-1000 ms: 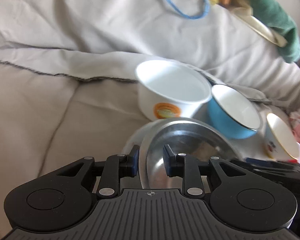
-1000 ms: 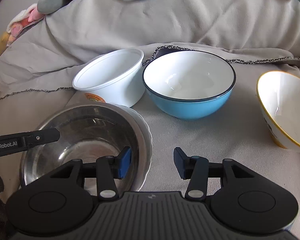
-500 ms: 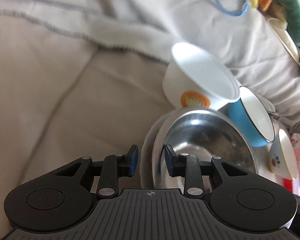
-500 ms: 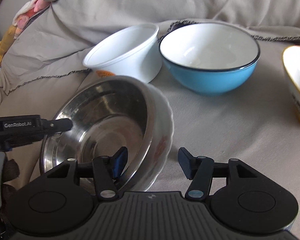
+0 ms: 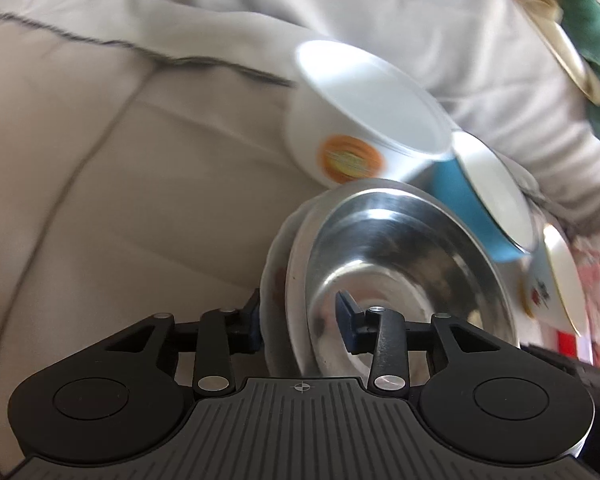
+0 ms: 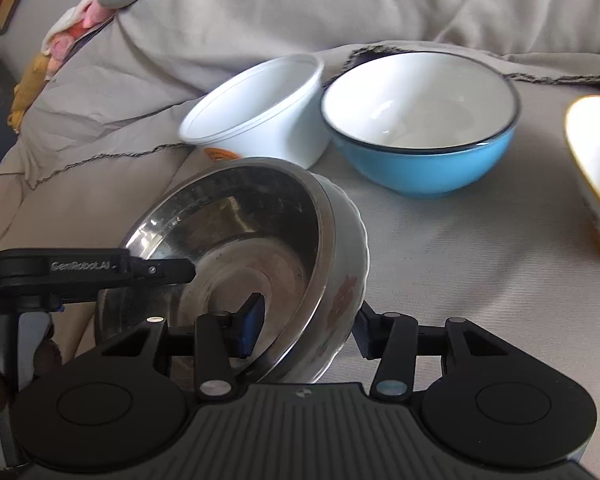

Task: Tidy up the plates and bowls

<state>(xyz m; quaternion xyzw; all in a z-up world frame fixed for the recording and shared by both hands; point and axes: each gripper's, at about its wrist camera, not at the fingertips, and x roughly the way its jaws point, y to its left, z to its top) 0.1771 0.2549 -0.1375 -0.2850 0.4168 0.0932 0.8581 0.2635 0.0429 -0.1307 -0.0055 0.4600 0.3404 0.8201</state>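
left gripper (image 5: 300, 322) bottom centre, jaws opening, straddling the nested rims | shiny steel bowl (image 5: 400, 264) tilted inside a white scalloped ceramic bowl (image 5: 274, 276) | white plastic tub with orange label (image 5: 364, 120) just above | blue enamel bowl (image 5: 476, 200) right of it | small floral yellow-rimmed bowl (image 5: 552, 280) far right | all on a beige blanket (image 5: 120, 180), kinda blurry

Five bowls: steel (image 6: 236, 240), floral white (image 6: 340, 280), blue (image 6: 420, 128), plastic (image 6: 260, 108), yellow-rimmed (image 6: 596, 168).

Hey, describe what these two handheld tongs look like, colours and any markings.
Both the left tongs and the right tongs are matte black, with a ribbed grey plate, round hubs, silver pivot pins and dark blue finger pads. Seen from the side, the left one carries pale "GenRobot.AI" lettering.
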